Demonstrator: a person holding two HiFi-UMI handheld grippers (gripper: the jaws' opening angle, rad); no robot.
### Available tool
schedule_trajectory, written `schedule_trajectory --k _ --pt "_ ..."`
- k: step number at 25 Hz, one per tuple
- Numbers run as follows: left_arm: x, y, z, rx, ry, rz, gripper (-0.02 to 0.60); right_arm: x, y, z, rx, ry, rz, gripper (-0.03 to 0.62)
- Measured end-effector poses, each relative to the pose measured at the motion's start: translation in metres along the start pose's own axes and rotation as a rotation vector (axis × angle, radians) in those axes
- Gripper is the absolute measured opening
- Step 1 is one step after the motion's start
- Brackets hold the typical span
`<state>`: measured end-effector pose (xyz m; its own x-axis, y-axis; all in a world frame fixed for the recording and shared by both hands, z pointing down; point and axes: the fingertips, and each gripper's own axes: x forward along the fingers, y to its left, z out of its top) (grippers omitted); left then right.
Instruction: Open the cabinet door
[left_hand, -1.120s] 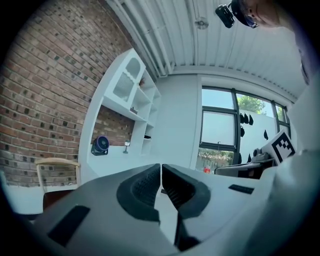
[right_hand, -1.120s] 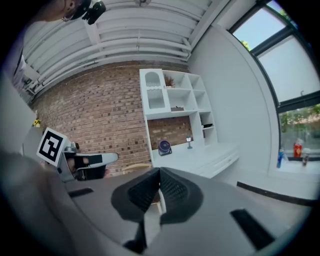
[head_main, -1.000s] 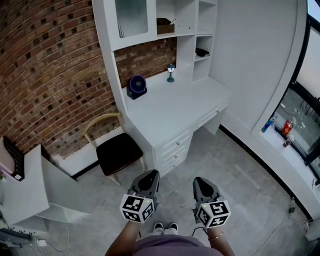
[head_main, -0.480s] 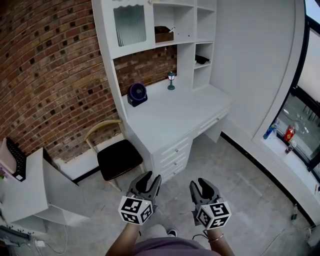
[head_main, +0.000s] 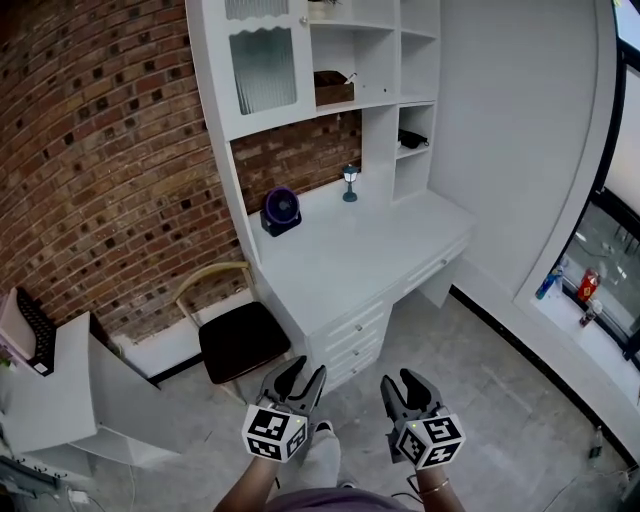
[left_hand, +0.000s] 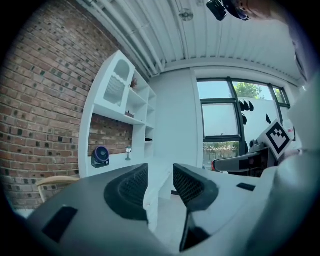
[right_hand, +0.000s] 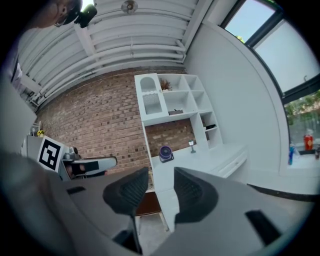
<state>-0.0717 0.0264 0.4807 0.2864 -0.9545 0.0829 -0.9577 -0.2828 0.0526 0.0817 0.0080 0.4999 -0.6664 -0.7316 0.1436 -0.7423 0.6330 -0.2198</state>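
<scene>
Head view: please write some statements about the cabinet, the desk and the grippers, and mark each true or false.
The glass-panelled cabinet door is shut. True.
The left gripper grips that door. False: it is far from it; its jaws have just been opening, nothing between them.
A fan stands on the desk. True.
The right gripper is shut. False: its jaws have just been opening and stand apart, empty.
The chair stands right of the desk. False: it stands at its left end.
</scene>
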Motion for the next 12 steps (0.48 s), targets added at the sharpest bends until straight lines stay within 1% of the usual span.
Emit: schedule_trajectory --k 3,7,12 --pt "0.024 0.018 0.002 0.008 0.0 -0.005 0.14 0.026 -0.007 0.011 -0.013 -0.011 0.002 0.15" --pt "0.063 0.057 0.01 0.024 -0.015 -0.002 0.14 0.077 -0.015 0.03 -0.038 -0.034 0.012 0.15" --pt "0.115 0.115 0.036 0.043 -0.056 0.012 0.14 0.15 -0.029 0.066 -0.073 -0.065 0.027 0.15"
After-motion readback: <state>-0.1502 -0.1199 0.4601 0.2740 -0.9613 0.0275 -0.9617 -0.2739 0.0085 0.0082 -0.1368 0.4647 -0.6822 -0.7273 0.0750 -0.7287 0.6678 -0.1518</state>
